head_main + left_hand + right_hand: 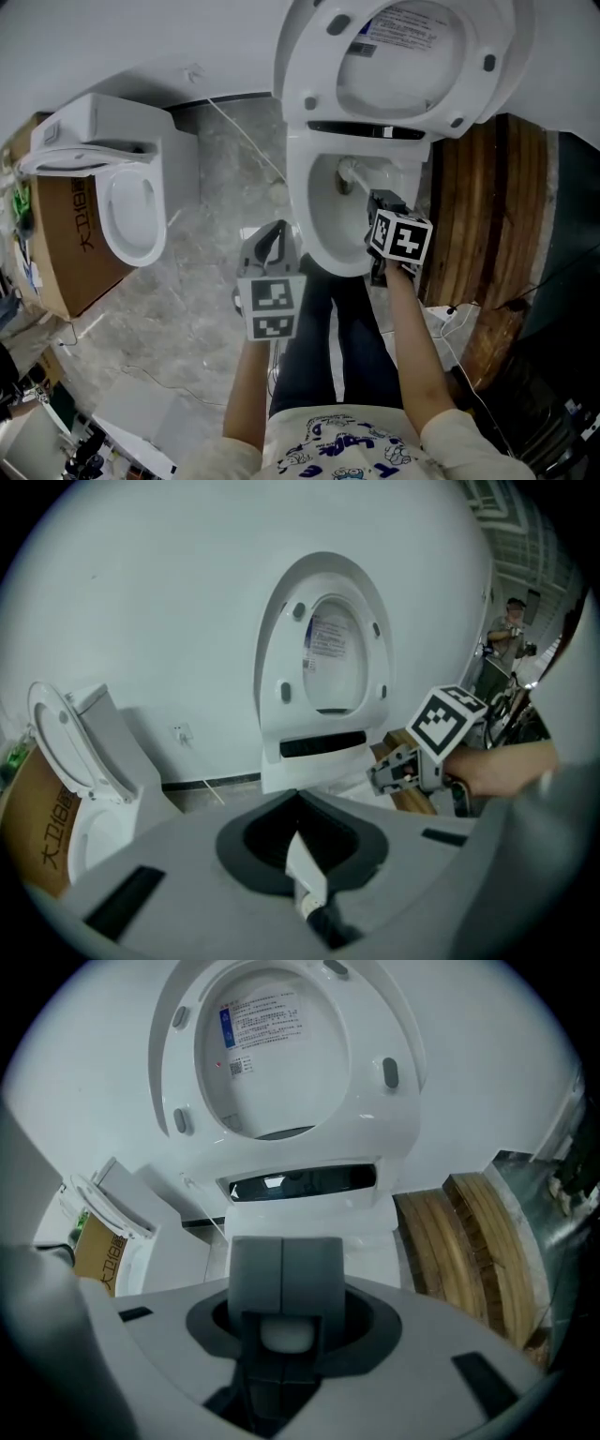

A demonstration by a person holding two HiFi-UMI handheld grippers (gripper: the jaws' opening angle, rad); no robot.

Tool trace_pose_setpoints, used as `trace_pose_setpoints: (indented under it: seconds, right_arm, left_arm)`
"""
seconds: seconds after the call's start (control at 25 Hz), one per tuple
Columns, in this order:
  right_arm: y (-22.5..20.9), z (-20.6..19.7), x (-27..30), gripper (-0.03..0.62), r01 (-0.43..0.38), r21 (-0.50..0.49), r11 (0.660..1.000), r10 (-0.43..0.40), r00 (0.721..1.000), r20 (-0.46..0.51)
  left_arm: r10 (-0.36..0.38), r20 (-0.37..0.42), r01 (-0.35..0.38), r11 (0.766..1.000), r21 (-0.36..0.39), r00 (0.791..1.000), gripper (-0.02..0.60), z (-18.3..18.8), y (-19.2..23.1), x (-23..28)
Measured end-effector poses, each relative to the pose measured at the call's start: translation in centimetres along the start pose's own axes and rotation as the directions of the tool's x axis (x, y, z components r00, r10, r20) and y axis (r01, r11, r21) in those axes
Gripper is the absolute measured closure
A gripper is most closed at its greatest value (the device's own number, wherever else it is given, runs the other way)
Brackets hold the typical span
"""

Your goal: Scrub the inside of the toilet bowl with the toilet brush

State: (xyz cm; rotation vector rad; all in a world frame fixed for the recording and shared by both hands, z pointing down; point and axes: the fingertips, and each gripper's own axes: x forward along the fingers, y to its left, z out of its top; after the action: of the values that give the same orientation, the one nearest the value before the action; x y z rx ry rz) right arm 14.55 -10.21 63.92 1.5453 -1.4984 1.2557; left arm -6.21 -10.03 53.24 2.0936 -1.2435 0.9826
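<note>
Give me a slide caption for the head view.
Right gripper holds the toilet brush inside the open toilet bowl; left gripper hovers beside the rim.

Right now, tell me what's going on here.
A person stands at the toilet bowl, its lid raised. The right gripper is over the bowl, its fingers shut on the toilet brush, whose white end reaches down inside. The left gripper hangs off to the bowl's left, with nothing seen in it. A second toilet stands further left.
</note>
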Motion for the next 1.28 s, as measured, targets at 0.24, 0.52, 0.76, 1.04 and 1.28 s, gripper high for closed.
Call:
trace_pose_setpoints:
  seconds: [0.24,0.52,0.76,1.04,1.28]
  right_arm:
    - [0.7,0.3,2.5,0.422,-0.025,0.082,0.996,0.026,1.0,-0.002]
    - [1.8,-0.5,5.0,0.422,-0.09,0.162,0.983,0.096,0.995,-0.03]
    - [1.9,-2.6,5.5,0.422,-0.124,0.104,0.987,0.133,0.988,-0.075]
    - [2.5,-5.6,5.1,0.421,-0.156,-0.061,0.986,0.142,0.972,-0.188]
    - [1.2,-9.9,4.6,0.421,-0.173,-0.25,0.953,0.08,0.937,-0.341]
  left_arm:
    - [-0.009,-0.013,0.009,1.0,-0.005,1.0,0.58,-1.0,-0.2,0.6]
    - [-0.005,-0.035,0.004,1.0,-0.023,0.999,0.578,-2.6,0.1,0.7]
    - [-0.004,-0.031,0.004,1.0,-0.027,1.0,0.578,-2.8,-0.1,0.6]
    - [-0.014,-0.025,0.014,1.0,-0.015,1.0,0.578,-2.8,-1.1,0.5]
    - [-0.023,-0.02,0.022,1.0,-0.01,1.0,0.578,-3.1,-2.0,0.1]
